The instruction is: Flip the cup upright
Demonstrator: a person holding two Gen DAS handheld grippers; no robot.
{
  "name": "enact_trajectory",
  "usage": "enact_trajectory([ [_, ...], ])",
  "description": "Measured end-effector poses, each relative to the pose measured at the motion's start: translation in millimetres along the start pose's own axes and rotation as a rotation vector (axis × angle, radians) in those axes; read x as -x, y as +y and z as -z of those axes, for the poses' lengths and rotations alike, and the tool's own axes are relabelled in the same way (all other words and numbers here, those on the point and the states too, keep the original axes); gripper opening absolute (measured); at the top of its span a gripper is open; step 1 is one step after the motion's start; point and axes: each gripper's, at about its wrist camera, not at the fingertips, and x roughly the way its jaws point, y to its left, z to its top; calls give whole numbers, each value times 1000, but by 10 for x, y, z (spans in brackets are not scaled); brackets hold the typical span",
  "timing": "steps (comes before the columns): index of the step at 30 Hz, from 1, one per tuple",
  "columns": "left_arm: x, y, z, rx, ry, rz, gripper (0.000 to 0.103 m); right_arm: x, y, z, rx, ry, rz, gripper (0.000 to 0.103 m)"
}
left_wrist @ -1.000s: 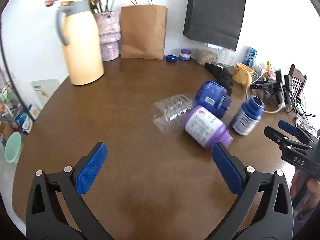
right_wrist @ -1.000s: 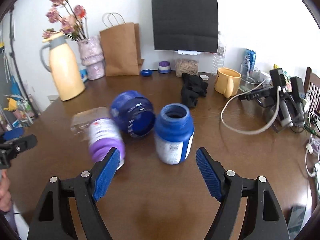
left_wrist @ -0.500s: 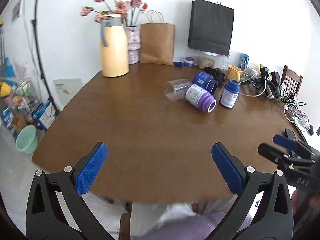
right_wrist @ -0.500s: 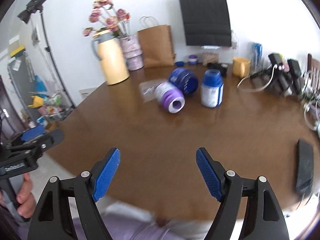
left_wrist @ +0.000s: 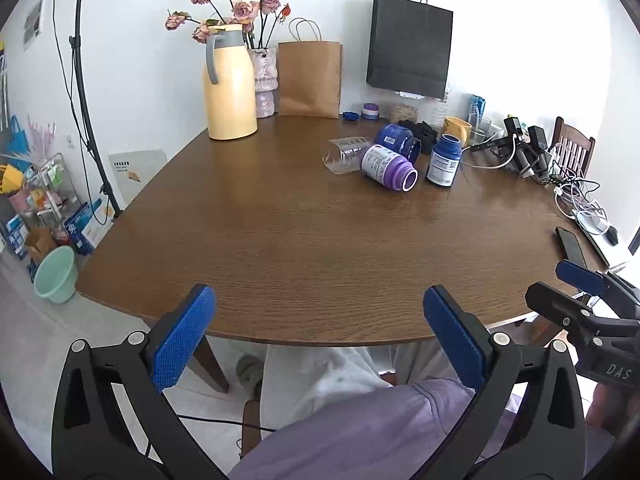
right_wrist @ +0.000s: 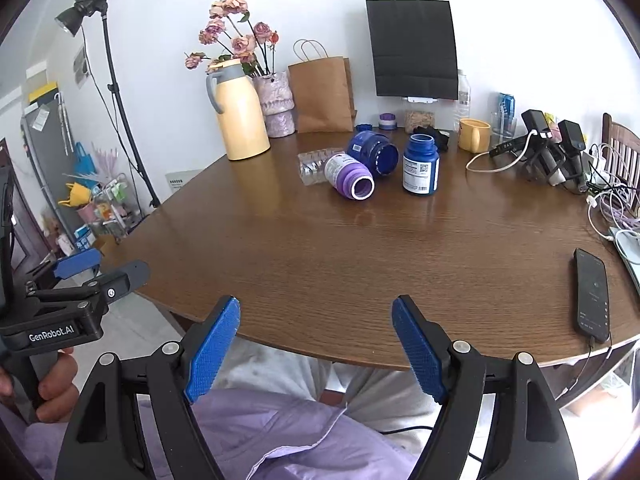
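Far edge of brown table [left_wrist: 304, 240]: yellow thermos jug [left_wrist: 229, 88], flower vase [left_wrist: 265, 80], brown paper bag [left_wrist: 309, 78]. Rt side: yellow mug [right_wrist: 473, 134], phone [right_wrist: 593, 294], w/ cables [right_wrist: 612, 204] nearby.

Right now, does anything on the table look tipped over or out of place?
Yes. Three containers lie on their sides in a cluster: a clear plastic bottle, a purple jar and a dark blue jar, both jars with open mouths. The blue bottle beside them stands upright. No spill shows.

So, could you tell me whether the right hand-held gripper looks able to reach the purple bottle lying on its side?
Probably yes: the right hand-held gripper is open, and bare table lies between it and the purple bottle.
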Motion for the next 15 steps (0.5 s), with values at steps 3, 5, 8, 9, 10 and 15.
enact_trajectory([
  [3, 39, -4, 23, -10, -9, -4, 103, -9, -20, 7, -13, 4, 0, 82],
  [5, 44, -7, 19, -9, -11, -7, 103, -9, -17, 15, -14, 7, 3, 82],
  [8, 47, -5, 16, -13, -6, -9, 103, -3, -20, 16, -18, 5, 5, 82],
  [9, 52, -11, 15, -14, -6, -9, 103, 0, -23, 16, -20, 4, 6, 82],
  [10, 57, -8, 14, -15, -5, -8, 103, 4, -27, 18, -24, 3, 6, 82],
  [15, 57, -16, 9, -19, -7, -11, 103, -3, -51, 9, -31, 6, 8, 82],
])
